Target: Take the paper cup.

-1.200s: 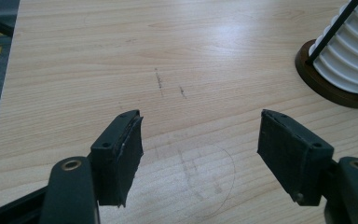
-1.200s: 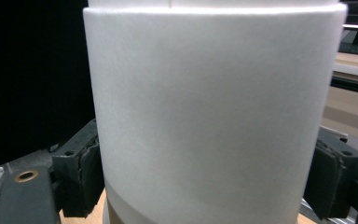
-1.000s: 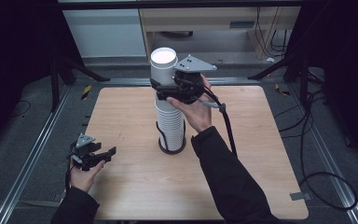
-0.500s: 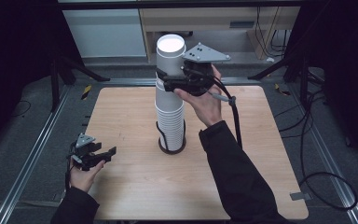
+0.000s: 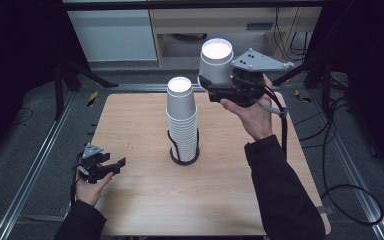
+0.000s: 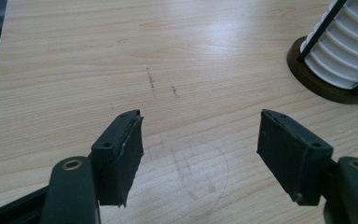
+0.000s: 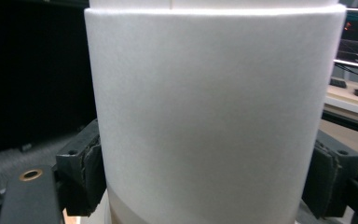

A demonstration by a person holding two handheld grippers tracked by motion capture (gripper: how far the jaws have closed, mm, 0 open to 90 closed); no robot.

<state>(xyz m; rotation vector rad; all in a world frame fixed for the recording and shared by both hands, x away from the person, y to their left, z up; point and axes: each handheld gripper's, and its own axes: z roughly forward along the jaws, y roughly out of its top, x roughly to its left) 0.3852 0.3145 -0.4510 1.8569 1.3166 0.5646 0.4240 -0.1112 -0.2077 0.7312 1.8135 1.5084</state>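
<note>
Left gripper point(image 5: 111, 165): yours, low at the table's point(image 5: 145, 200) left edge, jaws parted on nothing. Cup stack point(image 5: 182, 120): white ribbed cups upright in a dark-based wire holder point(image 5: 184, 157), mid-table. Right gripper point(image 5: 211, 86): jaws clamped on one white cup point(image 5: 216, 61), upright, mouth up, above the far edge; its own view shows pads point(image 7: 91, 172) pressing the smooth wall.

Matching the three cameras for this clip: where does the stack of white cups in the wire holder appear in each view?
High view: cup stack stands mid-table, left of the right gripper holding a lifted cup.
Left gripper view: its ribbed base sits top right.
Right gripper view: the held cup blocks it.
Shared landmark: the wooden table.
</note>
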